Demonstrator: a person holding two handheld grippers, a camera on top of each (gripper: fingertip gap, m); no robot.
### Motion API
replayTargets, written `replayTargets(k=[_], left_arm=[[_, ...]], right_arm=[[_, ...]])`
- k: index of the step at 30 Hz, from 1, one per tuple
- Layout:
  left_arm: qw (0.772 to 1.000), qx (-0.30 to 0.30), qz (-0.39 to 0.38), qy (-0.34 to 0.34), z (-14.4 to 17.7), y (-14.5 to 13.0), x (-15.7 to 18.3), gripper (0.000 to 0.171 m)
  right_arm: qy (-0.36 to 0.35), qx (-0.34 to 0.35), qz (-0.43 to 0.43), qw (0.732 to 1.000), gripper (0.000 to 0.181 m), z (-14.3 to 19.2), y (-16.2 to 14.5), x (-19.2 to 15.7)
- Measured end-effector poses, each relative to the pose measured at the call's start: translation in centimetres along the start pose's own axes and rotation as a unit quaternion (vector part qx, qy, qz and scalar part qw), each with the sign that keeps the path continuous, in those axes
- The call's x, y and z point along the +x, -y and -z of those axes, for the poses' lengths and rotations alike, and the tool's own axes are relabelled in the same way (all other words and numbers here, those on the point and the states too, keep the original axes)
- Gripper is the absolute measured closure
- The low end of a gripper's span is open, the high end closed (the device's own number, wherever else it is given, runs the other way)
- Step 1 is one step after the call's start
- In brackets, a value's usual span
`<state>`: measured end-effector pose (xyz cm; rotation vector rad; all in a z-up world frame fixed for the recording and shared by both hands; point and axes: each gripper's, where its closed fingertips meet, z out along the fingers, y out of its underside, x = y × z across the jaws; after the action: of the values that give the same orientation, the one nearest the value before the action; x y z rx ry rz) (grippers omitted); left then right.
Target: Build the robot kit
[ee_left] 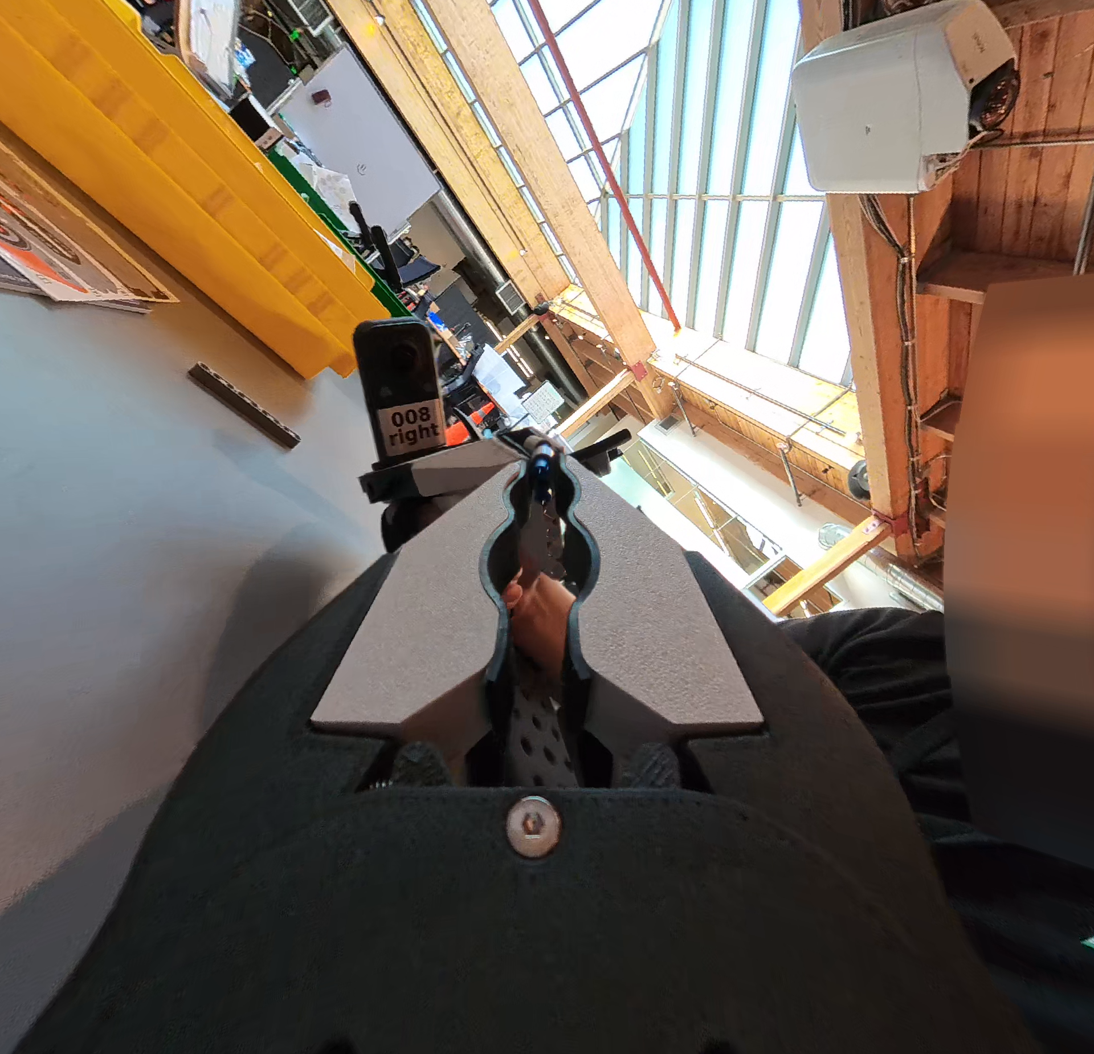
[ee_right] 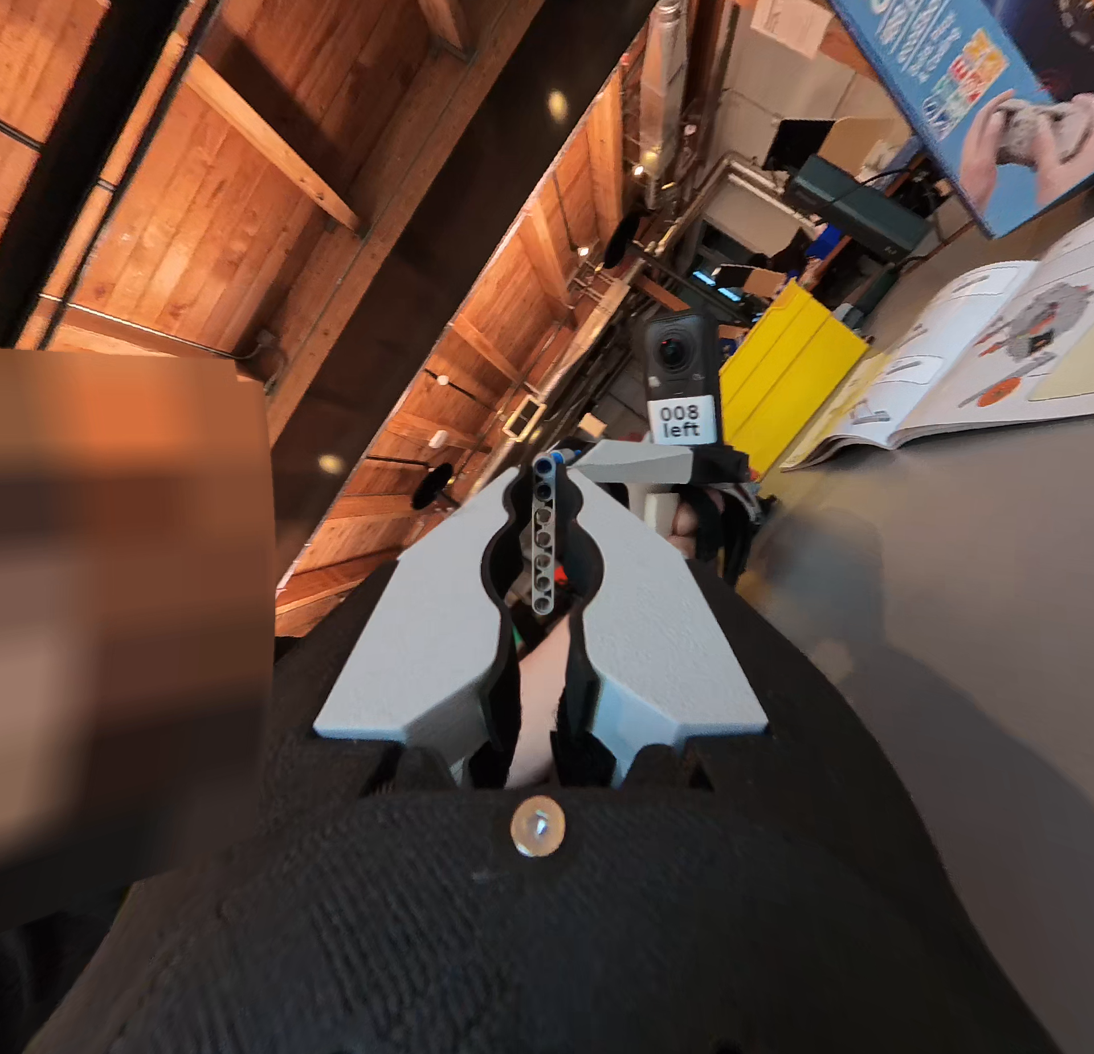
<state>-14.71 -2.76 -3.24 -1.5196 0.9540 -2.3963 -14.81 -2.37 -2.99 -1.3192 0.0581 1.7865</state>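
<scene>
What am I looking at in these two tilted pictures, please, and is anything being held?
These are two hand-held grippers, each with a wide-angle camera looking along its two grey fingers. One picture comes from the left gripper, the other from the right gripper; each also shows the other gripper's camera farther off. They meet tip to tip, raised above a grey table. The right gripper is shut on a grey beam with a row of holes and a blue pin at its end. The left gripper closes on that blue pin. On the table lie a dark beam, a booklet, yellow bins and a blue box.
</scene>
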Motion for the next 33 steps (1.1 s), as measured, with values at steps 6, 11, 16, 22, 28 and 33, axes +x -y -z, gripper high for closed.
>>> replayTargets(k=[6, 11, 16, 22, 28, 33], left_arm=[[1.000, -0.002, 0.006, -0.023, 0.0, 0.0, 0.6, 0.166], [1.000, -0.002, 0.003, -0.009, 0.0, 0.0, 0.2, 0.166], [0.999, -0.016, -0.036, 0.037, 0.3, -0.1, -0.5, 0.166], [0.998, -0.038, -0.022, 0.051, 0.5, -0.8, -1.1, 0.166], [0.996, -0.054, 0.018, 0.063, 1.1, -1.4, -2.0, 0.166], [0.995, -0.059, 0.011, 0.075, 1.3, -1.6, -2.4, 0.165]], right_arm=[[0.018, -0.010, -0.013, 1.000, 0.177, -0.2, -0.2, -0.5], [0.008, -0.006, -0.021, 1.000, 0.177, -0.1, 0.0, -0.2], [-0.024, -0.007, -0.013, 1.000, 0.177, 0.1, 0.0, 0.7], [-0.047, -0.029, 0.002, 0.998, 0.177, 0.4, -0.5, 1.3], [-0.084, -0.058, 0.016, 0.995, 0.177, 0.7, -1.1, 2.4], [-0.100, -0.062, 0.023, 0.993, 0.177, 0.7, -1.3, 2.9]])
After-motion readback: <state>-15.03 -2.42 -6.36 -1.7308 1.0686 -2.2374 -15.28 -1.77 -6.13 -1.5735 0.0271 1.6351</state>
